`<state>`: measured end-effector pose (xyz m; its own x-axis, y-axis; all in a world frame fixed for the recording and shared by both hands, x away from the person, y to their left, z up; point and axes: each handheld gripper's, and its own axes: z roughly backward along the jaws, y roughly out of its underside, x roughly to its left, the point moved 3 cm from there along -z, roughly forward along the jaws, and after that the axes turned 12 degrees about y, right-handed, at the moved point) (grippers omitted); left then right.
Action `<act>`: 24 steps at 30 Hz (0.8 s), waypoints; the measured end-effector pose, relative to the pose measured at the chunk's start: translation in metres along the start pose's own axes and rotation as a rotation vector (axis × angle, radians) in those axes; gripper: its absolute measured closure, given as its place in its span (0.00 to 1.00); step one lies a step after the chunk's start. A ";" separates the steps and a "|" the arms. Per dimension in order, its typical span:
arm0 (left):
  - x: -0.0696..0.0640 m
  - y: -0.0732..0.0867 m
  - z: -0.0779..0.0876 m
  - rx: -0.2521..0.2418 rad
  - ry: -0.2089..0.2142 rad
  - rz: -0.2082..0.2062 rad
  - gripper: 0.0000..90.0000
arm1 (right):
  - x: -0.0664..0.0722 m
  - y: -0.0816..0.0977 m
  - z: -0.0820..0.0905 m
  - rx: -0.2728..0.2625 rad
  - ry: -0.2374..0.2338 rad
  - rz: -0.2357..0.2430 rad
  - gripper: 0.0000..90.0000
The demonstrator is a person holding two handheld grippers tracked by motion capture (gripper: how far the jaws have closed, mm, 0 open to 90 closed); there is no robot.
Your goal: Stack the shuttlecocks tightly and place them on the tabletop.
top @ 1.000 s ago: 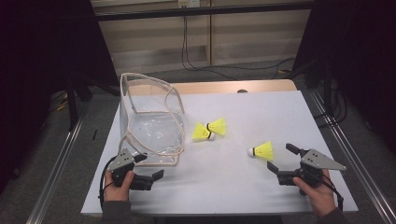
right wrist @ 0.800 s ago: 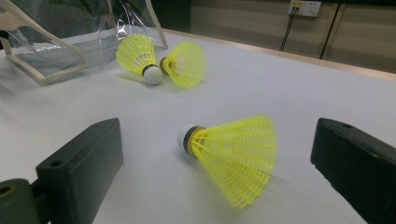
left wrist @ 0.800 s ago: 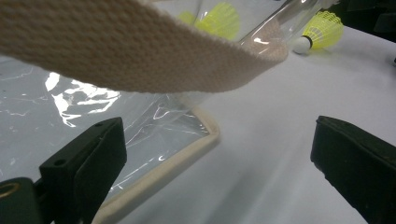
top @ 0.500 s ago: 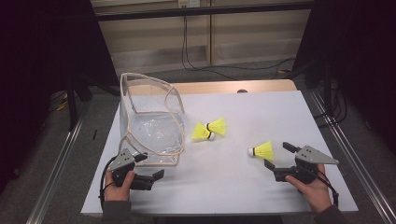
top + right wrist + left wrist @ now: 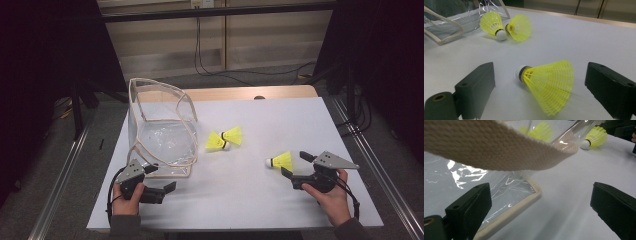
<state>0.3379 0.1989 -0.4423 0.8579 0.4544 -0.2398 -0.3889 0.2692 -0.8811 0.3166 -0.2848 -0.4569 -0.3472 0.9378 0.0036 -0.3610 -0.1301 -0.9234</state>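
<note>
Shuttlecock [image 5: 547, 85] between right gripper [image 5: 544, 87] jaws, untouched.

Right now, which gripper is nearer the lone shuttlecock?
Right. The right gripper has its open jaws either side of the shuttlecock; the left gripper sits far off by the bag.

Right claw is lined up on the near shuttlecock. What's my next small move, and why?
Probably ease the right claw forward a little, then close. Its jaws are open on either side of the near shuttlecock, which lies on its side on the table, untouched, its skirt only partly between them.
</note>
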 end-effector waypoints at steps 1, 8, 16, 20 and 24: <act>0.000 0.000 0.000 0.000 0.000 0.000 0.04 | 0.000 0.000 -0.001 0.002 -0.009 -0.001 0.15; 0.000 0.000 0.000 0.000 0.000 -0.001 0.04 | -0.001 0.002 -0.004 0.030 -0.026 0.000 0.25; 0.000 0.000 0.000 0.001 0.000 -0.003 0.04 | -0.001 0.004 -0.007 0.062 -0.057 0.007 0.38; 0.000 0.000 0.000 -0.002 0.001 -0.002 0.04 | 0.000 0.005 -0.008 0.073 -0.070 0.021 0.46; 0.000 0.000 -0.001 -0.001 0.005 -0.002 0.04 | 0.001 0.006 -0.010 0.089 -0.075 0.036 0.52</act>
<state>0.3381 0.1982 -0.4422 0.8604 0.4496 -0.2401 -0.3868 0.2691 -0.8821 0.3228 -0.2815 -0.4666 -0.4236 0.9058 0.0026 -0.4215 -0.1946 -0.8857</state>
